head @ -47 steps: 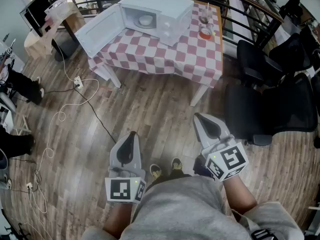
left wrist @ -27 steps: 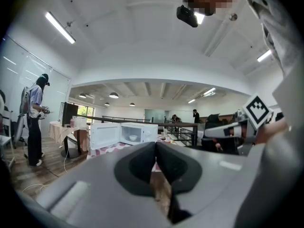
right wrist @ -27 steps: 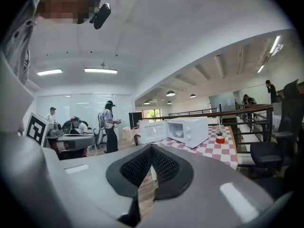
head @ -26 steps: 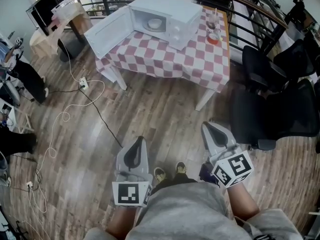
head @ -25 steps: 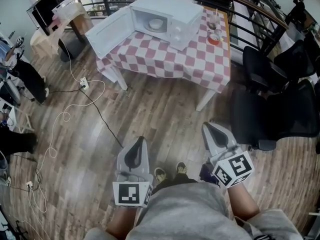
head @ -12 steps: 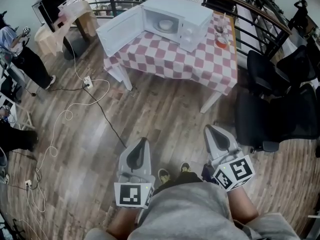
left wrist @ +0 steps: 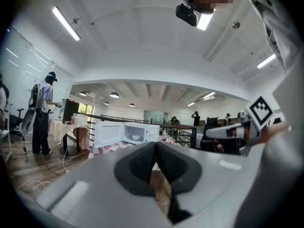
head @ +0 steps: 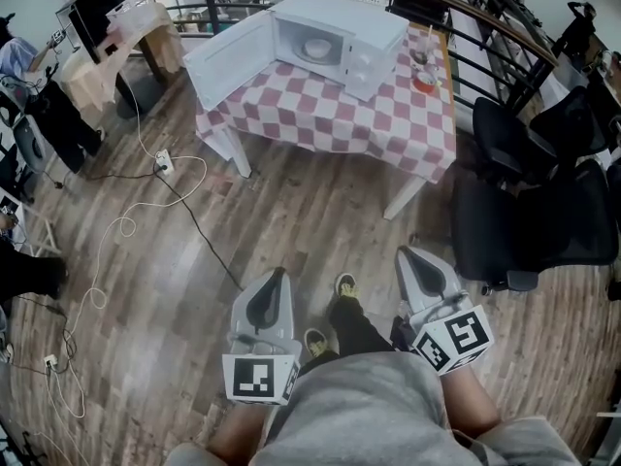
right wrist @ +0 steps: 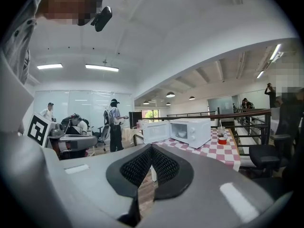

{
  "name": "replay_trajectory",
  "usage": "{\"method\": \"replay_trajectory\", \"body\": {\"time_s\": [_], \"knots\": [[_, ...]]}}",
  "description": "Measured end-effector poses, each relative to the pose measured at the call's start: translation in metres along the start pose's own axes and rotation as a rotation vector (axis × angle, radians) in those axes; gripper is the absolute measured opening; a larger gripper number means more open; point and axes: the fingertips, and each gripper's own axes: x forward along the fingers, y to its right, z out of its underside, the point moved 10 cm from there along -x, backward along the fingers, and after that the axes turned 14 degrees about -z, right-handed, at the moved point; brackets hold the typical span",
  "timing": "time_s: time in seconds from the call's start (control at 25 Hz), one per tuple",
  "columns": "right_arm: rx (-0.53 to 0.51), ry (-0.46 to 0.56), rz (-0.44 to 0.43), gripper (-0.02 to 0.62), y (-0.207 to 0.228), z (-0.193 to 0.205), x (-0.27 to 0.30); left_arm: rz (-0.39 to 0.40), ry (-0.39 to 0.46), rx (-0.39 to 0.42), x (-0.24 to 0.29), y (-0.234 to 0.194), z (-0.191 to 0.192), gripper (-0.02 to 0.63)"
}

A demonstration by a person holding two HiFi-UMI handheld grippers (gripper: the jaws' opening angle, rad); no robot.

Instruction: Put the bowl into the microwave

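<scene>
Bowl (head: 317,49) sits inside the open microwave (head: 374,22), looks light, stiff, breakable, rim's the hold; left gripper (head: 275,274) and right gripper (head: 408,254) pinched together, empty, well back from it.

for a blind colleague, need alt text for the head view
A white microwave, door open with a bowl inside, stands on a checked table. Nearer, the left gripper and right gripper hang shut and empty over a wooden floor.

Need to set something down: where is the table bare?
The checkered cloth is bare along the near edge, in front of the microwave and its open door. The far right corner is crowded by a cup and a red dish.
</scene>
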Motion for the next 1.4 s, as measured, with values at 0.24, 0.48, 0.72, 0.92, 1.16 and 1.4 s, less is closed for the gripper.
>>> {"method": "replay_trajectory", "body": {"time_s": [0.24, 0.48, 0.72, 0.92, 1.16, 1.4], "knots": [[-0.007, 0.01, 0.0, -0.005, 0.001, 0.001, 0.004, -0.009, 0.004, 0.005, 0.0, -0.002, 0.001, 0.009], [-0.013, 0.023, 0.0, -0.005, 0.012, 0.002, 0.01, -0.025, 0.002, 0.011, 0.009, -0.002, 0.002, 0.009], [0.004, 0.021, 0.007, -0.005, 0.036, 0.004, 0.021, -0.016, -0.017, 0.019, 0.035, 0.004, 0.005, 0.009], [0.024, 0.02, 0.017, -0.004, 0.068, 0.006, 0.04, -0.011, -0.027, 0.027, 0.07, 0.008, 0.005, 0.009], [0.042, 0.017, 0.008, -0.005, 0.116, -0.001, 0.073, -0.013, -0.056, 0.042, 0.125, 0.011, 0.006, 0.009], [0.058, 0.001, 0.001, -0.005, 0.166, -0.006, 0.107, -0.01, -0.096, 0.052, 0.185, 0.017, 0.007, 0.009]]}}
